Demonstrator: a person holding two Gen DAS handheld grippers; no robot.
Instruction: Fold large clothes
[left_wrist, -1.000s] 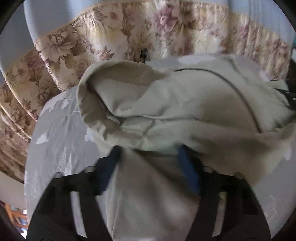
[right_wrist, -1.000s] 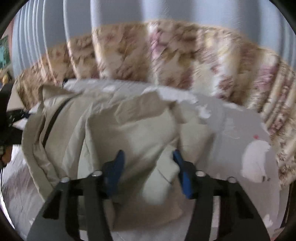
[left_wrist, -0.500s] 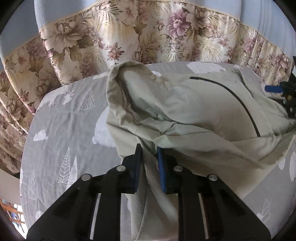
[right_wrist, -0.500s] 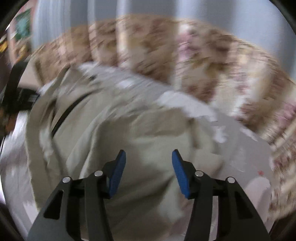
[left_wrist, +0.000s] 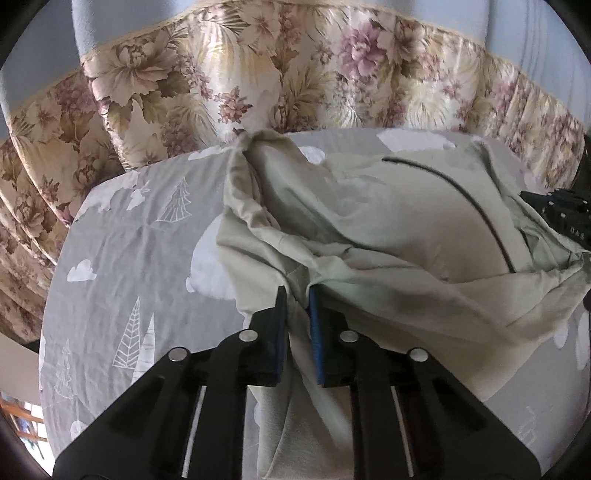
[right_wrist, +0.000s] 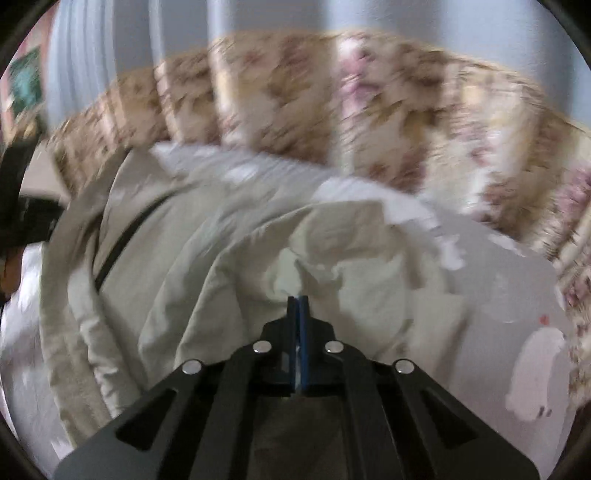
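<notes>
Garment (left_wrist: 388, 229) bunched mid-sheet (left_wrist: 140, 266), its far hem apparently near curtain (left_wrist: 258, 74).

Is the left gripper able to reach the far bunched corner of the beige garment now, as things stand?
Probably not at once. The left gripper is closing on a near fold of the beige garment, and the bunched corner lies beyond it near the floral curtain. Nothing blocks the way.

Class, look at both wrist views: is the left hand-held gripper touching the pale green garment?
Touching. The left wrist view shows the left hand-held gripper closing, a fold of the pale green garment pinched between its blue pads.
</notes>
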